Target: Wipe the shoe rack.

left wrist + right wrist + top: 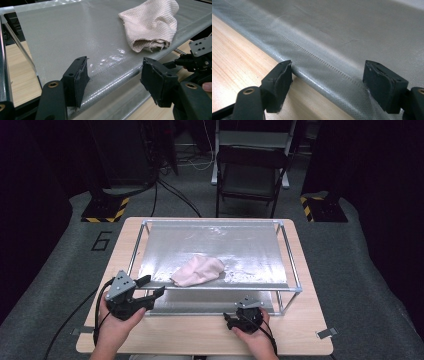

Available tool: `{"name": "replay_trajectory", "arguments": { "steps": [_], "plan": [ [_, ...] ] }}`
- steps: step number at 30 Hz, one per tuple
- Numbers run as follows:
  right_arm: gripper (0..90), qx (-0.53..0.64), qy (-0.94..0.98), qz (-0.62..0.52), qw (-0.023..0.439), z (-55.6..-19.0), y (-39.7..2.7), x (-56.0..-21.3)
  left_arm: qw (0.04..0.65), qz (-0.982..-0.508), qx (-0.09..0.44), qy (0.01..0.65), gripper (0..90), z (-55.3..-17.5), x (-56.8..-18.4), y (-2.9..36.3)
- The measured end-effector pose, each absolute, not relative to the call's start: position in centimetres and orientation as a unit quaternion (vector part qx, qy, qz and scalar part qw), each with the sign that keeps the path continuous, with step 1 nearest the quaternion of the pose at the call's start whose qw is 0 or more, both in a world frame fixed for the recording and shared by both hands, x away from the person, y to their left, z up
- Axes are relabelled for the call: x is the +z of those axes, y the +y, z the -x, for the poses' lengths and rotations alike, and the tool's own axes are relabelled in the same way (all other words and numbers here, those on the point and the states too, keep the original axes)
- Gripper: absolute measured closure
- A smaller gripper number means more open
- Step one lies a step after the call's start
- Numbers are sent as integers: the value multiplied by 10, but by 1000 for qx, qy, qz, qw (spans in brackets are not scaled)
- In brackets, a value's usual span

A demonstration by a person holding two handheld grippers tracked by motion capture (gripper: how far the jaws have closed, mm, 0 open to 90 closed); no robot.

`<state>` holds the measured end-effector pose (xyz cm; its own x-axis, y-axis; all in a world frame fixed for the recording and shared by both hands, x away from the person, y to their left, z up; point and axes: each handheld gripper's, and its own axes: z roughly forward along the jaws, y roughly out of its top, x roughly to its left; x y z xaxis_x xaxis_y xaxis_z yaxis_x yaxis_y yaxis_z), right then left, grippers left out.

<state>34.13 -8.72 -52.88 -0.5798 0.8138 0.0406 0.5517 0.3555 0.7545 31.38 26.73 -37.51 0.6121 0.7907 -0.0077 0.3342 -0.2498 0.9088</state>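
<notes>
A crumpled pink cloth (pixel 198 270) lies near the front edge of a grey sheet (pixel 215 242) stretched over a metal frame (pixel 292 270) on the wooden table (pixel 200 335). My left gripper (pixel 151 288) hovers open at the frame's front left corner, just left of the cloth. In the left gripper view its jaws (pixel 116 80) straddle the sheet's front edge, with the cloth (pixel 150 25) beyond at upper right and nothing between them. My right gripper (pixel 234 318) rests low at the table's front, open. Its jaws (pixel 332 82) face the hem of a lower grey sheet (pixel 342 50).
The frame's thin rails (pixel 285 232) ring the sheet and stand on legs. Bare wood (pixel 234 57) runs along the table's front. A black chair (pixel 250 175) and yellow-black stand bases (pixel 105 210) sit on the floor behind. The right gripper (pixel 200 55) shows at the left gripper view's right edge.
</notes>
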Motion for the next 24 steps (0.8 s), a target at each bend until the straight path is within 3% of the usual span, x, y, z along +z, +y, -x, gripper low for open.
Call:
{"name": "replay_trajectory", "arguments": {
  "steps": [3, 15, 18, 24],
  "plan": [
    [230, 372, 809, -415, 188, -344, -88, -528, 479, -759, 247, 366, 378, -313, -376, 265],
    [313, 412, 786, -441, 133, -341, -86, -521, 470, -767, 265, 348, 380, -312, -379, 264],
    [340, 385, 813, -406, 162, -337, -91, -513, 474, -764, 264, 349, 380, -312, -379, 264],
    [323, 402, 817, -388, 144, -328, -94, -502, 477, -762, 266, 348, 380, -311, -380, 264]
  ]
}}
